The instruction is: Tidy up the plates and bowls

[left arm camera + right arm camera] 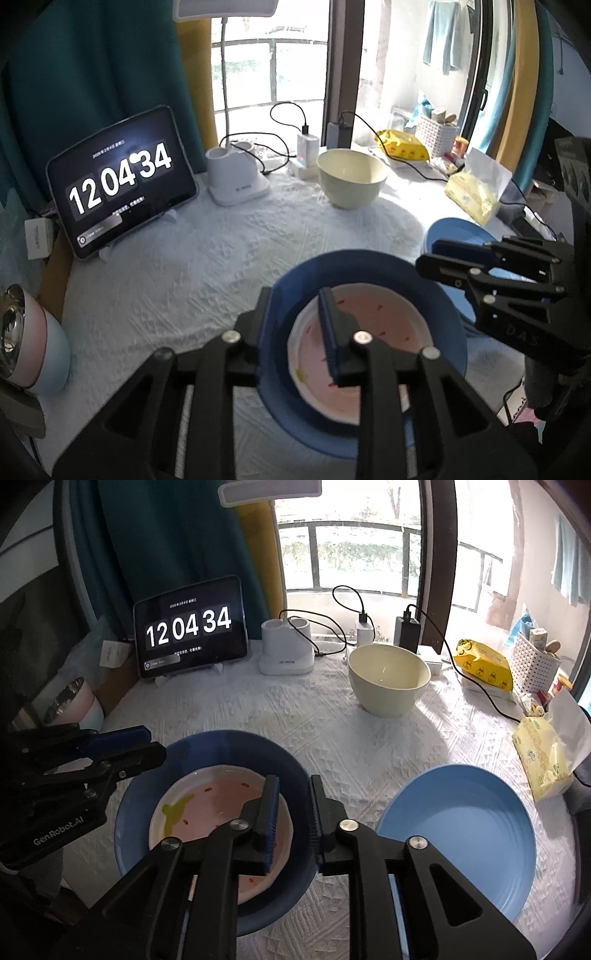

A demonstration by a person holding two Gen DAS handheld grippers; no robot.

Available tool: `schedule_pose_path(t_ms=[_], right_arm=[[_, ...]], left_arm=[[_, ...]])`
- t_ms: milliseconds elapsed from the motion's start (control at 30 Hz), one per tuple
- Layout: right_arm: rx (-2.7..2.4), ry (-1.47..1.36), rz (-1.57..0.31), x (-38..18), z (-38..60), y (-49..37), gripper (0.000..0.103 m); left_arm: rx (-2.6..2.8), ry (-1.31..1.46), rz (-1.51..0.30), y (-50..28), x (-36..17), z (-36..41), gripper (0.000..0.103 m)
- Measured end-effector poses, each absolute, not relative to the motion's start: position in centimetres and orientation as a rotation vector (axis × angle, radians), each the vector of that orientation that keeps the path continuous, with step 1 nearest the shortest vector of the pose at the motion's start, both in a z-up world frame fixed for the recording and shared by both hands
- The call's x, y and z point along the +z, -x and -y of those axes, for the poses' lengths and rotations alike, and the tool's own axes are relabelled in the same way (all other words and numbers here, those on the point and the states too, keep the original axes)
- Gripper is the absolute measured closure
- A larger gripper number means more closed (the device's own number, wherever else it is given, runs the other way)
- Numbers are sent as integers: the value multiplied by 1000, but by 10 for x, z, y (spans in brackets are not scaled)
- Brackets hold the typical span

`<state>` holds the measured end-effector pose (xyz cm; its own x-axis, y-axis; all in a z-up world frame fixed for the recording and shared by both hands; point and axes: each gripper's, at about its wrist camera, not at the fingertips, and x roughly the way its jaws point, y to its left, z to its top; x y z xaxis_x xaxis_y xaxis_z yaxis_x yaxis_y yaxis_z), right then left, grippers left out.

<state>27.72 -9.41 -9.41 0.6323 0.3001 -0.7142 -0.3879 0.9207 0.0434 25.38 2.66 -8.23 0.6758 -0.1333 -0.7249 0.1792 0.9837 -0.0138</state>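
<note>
Both tools stand slightly parted and empty astride the dark blue plate's (207, 746) rim, left tool (295, 325) at nine o'clock, right tool (293, 812) at three, pink patterned plate (207, 805) nested inside on the desk (332, 731).

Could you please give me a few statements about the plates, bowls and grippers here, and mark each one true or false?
1. The white plate lies inside the dark blue dish. True.
2. The cream bowl holds food. False: it looks empty.
3. The light blue plate is stacked on the dark blue dish. False: it lies beside it on the cloth.
4. The left gripper straddles the dark blue dish's rim. True.
5. The right gripper straddles that rim too. True.
</note>
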Motion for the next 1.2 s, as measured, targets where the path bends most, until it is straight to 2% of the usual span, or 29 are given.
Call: schedule_pose_path(t_ms=[167,1100,1200], right_arm=[[398,96,-788,-90,102,-285,75],[369,1,-752,-74,165,-336,71],[368,-17,-751,-74,170,-343,61]], left_arm=[[-177,-49,-801,-261,-79,-20,57],[-236,-53,-739,-315,-57,42,56],[-234,-56,-732,-324,-56,47,56]])
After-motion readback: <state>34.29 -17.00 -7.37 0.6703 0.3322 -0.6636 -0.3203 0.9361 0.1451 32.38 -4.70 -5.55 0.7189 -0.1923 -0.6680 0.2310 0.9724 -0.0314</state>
